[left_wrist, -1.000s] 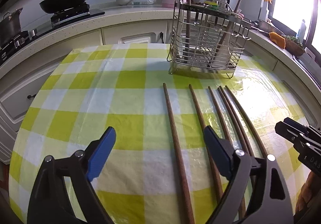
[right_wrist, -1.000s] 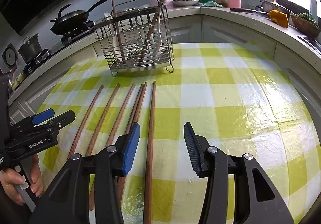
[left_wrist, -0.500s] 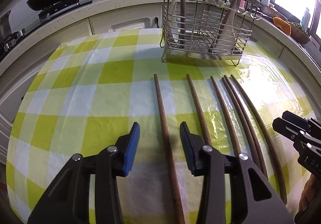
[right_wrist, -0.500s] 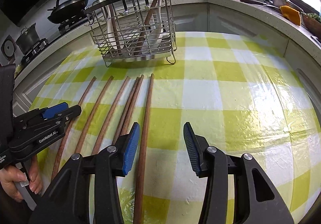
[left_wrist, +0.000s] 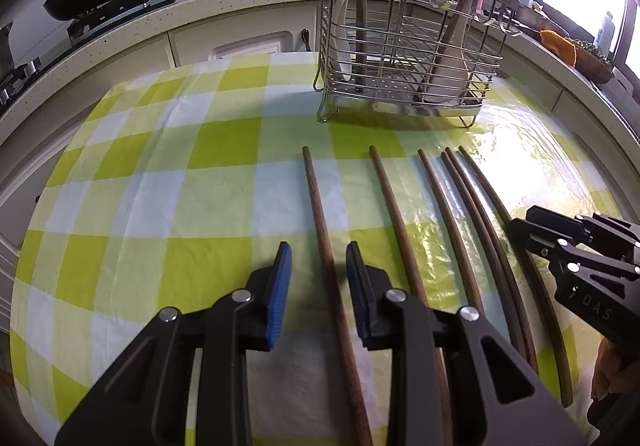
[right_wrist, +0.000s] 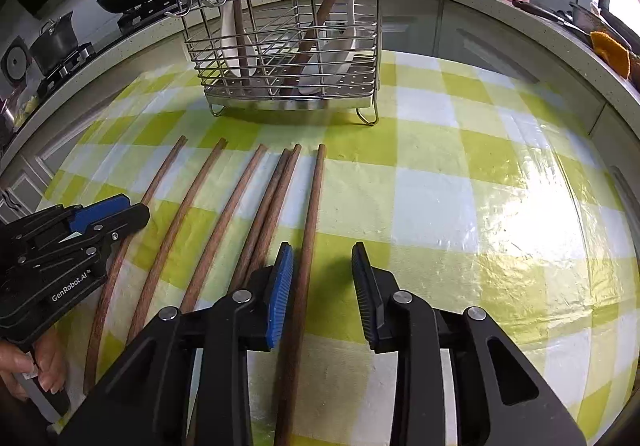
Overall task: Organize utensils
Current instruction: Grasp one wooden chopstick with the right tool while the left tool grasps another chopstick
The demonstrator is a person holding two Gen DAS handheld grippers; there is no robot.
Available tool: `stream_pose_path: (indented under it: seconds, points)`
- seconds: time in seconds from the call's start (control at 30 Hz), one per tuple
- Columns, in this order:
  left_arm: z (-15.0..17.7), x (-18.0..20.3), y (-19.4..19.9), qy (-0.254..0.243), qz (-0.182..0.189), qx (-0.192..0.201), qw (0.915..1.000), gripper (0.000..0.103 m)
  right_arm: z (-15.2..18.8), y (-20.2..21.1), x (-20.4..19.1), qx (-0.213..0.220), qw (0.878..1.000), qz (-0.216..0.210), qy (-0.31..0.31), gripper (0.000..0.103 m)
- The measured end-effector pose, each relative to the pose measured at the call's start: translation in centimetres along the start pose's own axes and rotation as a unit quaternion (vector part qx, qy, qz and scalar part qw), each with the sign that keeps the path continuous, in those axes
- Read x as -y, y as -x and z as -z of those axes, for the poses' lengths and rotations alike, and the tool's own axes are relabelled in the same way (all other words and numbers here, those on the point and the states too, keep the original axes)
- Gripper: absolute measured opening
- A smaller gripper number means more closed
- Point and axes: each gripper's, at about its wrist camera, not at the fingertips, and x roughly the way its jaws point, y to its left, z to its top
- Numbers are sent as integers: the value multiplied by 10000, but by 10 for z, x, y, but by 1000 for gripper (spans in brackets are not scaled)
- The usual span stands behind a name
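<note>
Your left gripper (left_wrist: 319,266), jaws spread, straddles the leftmost chopstick (left_wrist: 320,214). Your right gripper (right_wrist: 322,266), jaws spread, straddles the rightmost chopstick (right_wrist: 313,202)

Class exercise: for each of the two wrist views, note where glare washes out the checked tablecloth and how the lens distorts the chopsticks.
Left wrist view: window glare bleaches the tablecloth at upper right, beside the wire rack; the right-hand chopsticks bow outward. Right wrist view: glare sheens the cloth at right; the left-hand chopsticks curve, and the counter edge bends.
</note>
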Motion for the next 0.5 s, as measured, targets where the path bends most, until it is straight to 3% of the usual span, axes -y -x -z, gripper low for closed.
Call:
stream_pose_path:
  seconds: [0.2, 0.33, 0.43, 0.5]
  points:
    - [-5, 3, -5, -44, -67, 5, 10000, 28, -7, -7, -8, -39, 9995, 189, 238, 30]
    - [-5, 6, -5, -93, -153, 43, 9998, 27, -11, -10, -10, -39, 9994, 216, 275, 23]
    - [-3, 8, -5, -143, -178, 104, 9997, 19, -11, -10, -12, -28, 9992, 212, 341, 9]
    - [-2, 8, -4, -150, -189, 121, 9996, 8, -10, -10, -13, -6, 9991, 233, 360, 8]
